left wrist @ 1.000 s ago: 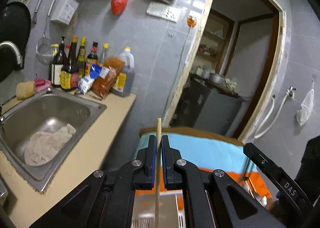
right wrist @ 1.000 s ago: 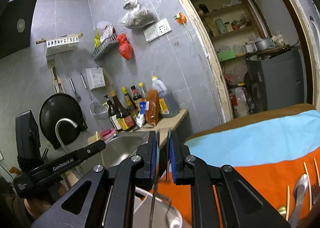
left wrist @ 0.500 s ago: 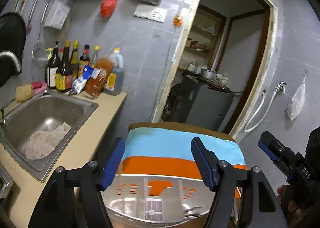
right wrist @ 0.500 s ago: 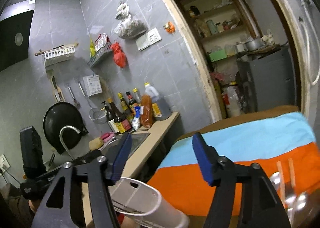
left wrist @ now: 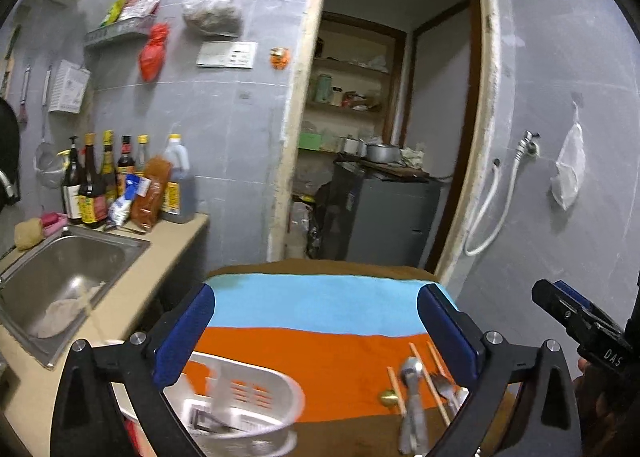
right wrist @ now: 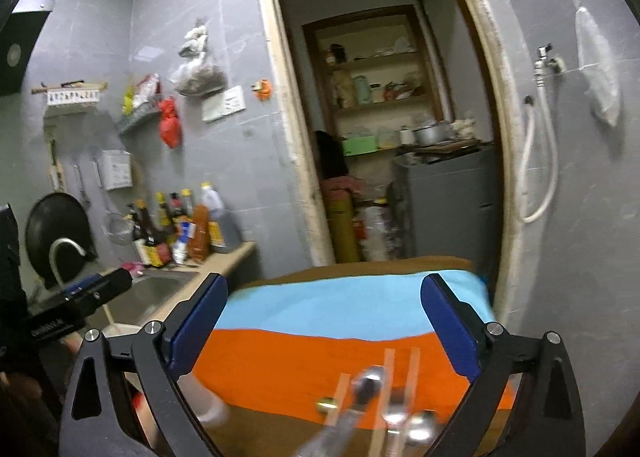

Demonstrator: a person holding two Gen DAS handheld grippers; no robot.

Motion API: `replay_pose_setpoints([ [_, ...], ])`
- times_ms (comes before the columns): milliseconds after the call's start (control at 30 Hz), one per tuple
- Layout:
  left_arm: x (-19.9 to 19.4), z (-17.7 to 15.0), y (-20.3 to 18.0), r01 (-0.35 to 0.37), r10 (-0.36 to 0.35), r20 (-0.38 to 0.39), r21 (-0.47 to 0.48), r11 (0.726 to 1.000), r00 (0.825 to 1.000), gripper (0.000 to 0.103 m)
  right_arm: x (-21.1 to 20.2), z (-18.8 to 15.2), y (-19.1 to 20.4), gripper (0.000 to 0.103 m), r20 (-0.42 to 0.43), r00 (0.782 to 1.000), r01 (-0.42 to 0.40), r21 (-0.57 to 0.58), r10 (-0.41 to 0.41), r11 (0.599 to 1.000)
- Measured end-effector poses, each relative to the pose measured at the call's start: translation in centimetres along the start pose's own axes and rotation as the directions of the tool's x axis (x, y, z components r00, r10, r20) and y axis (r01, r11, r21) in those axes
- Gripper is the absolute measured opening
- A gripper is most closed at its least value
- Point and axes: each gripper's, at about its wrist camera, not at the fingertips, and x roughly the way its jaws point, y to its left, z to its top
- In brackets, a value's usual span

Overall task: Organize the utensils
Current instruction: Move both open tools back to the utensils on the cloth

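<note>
My left gripper (left wrist: 316,327) is open and empty above the table. Below it at the lower left stands a white plastic utensil basket (left wrist: 256,389) with some cutlery inside. To the right lie wooden chopsticks (left wrist: 420,369), a metal spoon (left wrist: 412,373) and a fork (left wrist: 442,385) on the orange and blue cloth (left wrist: 320,309). My right gripper (right wrist: 324,323) is open and empty over the same cloth (right wrist: 332,309), with the chopsticks (right wrist: 388,365) and spoons (right wrist: 366,383) blurred below it. The basket edge (right wrist: 208,409) shows blurred at the lower left.
A counter with a steel sink (left wrist: 60,277) and several sauce bottles (left wrist: 104,185) is at the left. A doorway (left wrist: 392,137) with a grey cabinet is behind the table. The other hand-held gripper (left wrist: 584,329) is at the right edge.
Both grippers opened and let go of what they held over the basket: the left a chopstick, the right a thin metal utensil. Both then swung right toward the loose cutlery.
</note>
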Motion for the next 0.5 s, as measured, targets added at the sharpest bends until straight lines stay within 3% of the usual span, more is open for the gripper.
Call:
replay_pose_setpoints([
  [200,1.7,-1.9,-4.8,0.053,-0.051,-0.053,0.048,0.997,0.997,0.102,-0.3,-1.1,-5.6,0.098,-0.059,0.997,0.059,0.032,-0.057,0.998],
  [500,6.6,-5.4,-8.4,0.101,-0.087,-0.193,0.064,0.993,0.977,0.102,3.0,-5.5,-12.1,0.098,-0.211,0.976,0.071,0.121,-0.045,0.990],
])
